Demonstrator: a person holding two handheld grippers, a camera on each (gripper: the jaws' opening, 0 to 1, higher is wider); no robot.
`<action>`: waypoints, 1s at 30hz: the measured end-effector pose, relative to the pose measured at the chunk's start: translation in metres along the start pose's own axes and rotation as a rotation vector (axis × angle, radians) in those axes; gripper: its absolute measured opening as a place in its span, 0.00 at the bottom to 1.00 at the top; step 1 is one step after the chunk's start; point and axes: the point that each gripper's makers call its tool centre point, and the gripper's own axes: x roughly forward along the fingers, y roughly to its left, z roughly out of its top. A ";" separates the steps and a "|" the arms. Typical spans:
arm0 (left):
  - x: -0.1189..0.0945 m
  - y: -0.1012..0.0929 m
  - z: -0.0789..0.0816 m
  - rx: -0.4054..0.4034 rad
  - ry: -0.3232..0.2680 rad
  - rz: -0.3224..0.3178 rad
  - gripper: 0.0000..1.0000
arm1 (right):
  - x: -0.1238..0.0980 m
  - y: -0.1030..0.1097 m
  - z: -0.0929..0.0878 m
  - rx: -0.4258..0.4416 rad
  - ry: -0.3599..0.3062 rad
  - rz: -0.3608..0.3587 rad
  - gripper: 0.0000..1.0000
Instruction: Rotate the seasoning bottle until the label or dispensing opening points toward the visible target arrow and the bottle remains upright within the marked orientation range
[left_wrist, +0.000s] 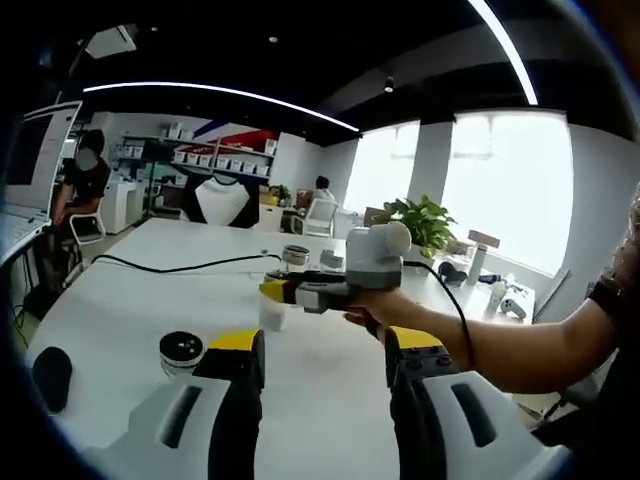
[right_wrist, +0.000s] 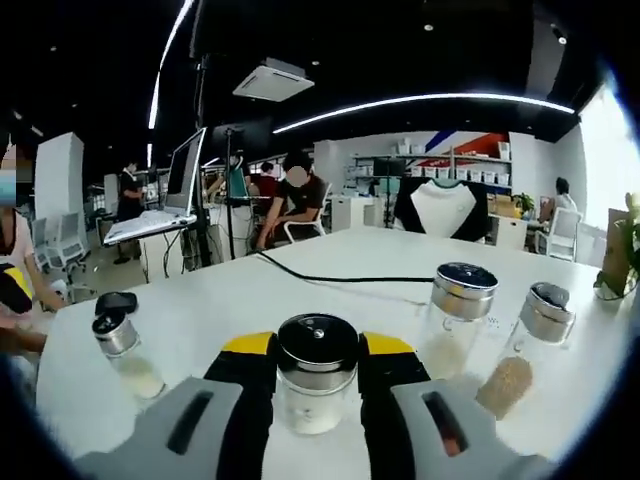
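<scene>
No writing, brand, number or sign can be read in either view. The seasoning bottles (right_wrist: 317, 385) on the surface (right_wrist: 200, 310) show no legible label. The boxes on the far shelves (left_wrist: 222, 158) are too small to read.

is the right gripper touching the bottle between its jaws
Touching. In the right gripper view, the right gripper has both jaws pressed against the glass sides of the seasoning bottle.

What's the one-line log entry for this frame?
right gripper: shut on bottle | left gripper: open, holds nothing | bottle: upright on table | arrow: cannot tell
</scene>
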 end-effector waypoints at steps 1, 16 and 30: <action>0.001 -0.003 -0.002 0.000 0.004 -0.008 0.51 | -0.009 0.007 0.000 -0.005 -0.002 0.021 0.28; 0.015 -0.031 -0.041 0.069 0.132 -0.112 0.51 | -0.126 0.099 0.017 0.032 -0.080 0.265 0.28; 0.009 -0.080 -0.029 0.247 0.098 -0.290 0.41 | -0.187 0.144 0.040 0.147 -0.164 0.437 0.28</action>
